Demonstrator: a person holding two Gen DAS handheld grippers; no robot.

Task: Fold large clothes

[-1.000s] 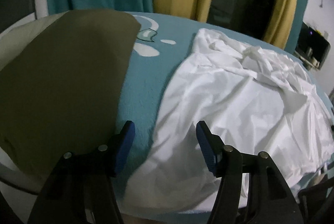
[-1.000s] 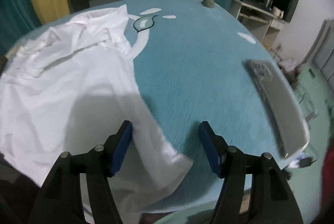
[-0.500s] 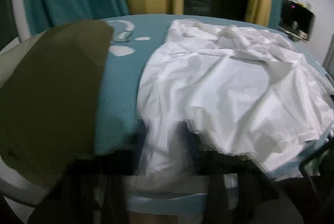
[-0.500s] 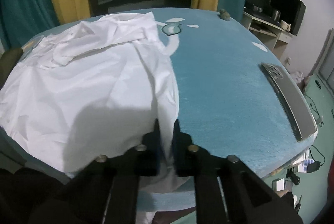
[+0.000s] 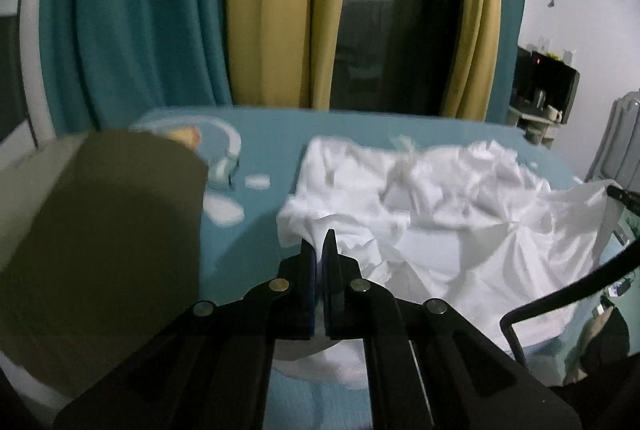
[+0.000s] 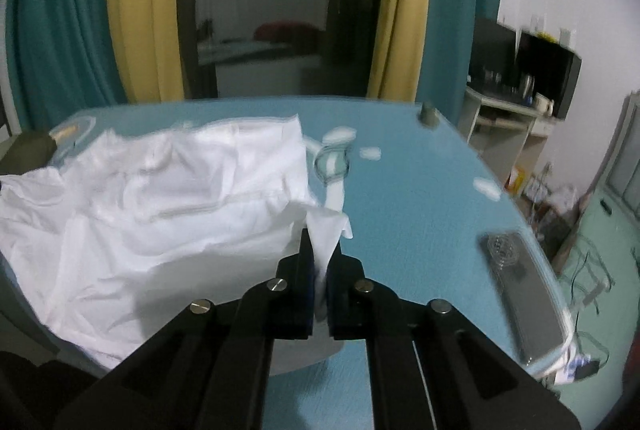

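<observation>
A large white garment (image 5: 440,205) lies crumpled on the teal table (image 5: 260,222). In the left wrist view my left gripper (image 5: 319,244) is shut on the garment's near left edge and holds it lifted off the table. In the right wrist view my right gripper (image 6: 320,242) is shut on the near right edge of the same white garment (image 6: 160,197), also lifted, with a flap of cloth sticking up between the fingers. The cloth between the two grippers hangs in folds.
A folded olive-green cloth (image 5: 100,230) lies at the table's left. A grey phone-like slab (image 6: 524,294) lies near the right table edge, and a small grey knob (image 6: 428,109) at the far right corner. Curtains hang behind the table; shelves stand at the right.
Both grippers went from open to shut on the garment's near edge, then rose and moved forward, lifting and bunching the cloth toward the far side.
</observation>
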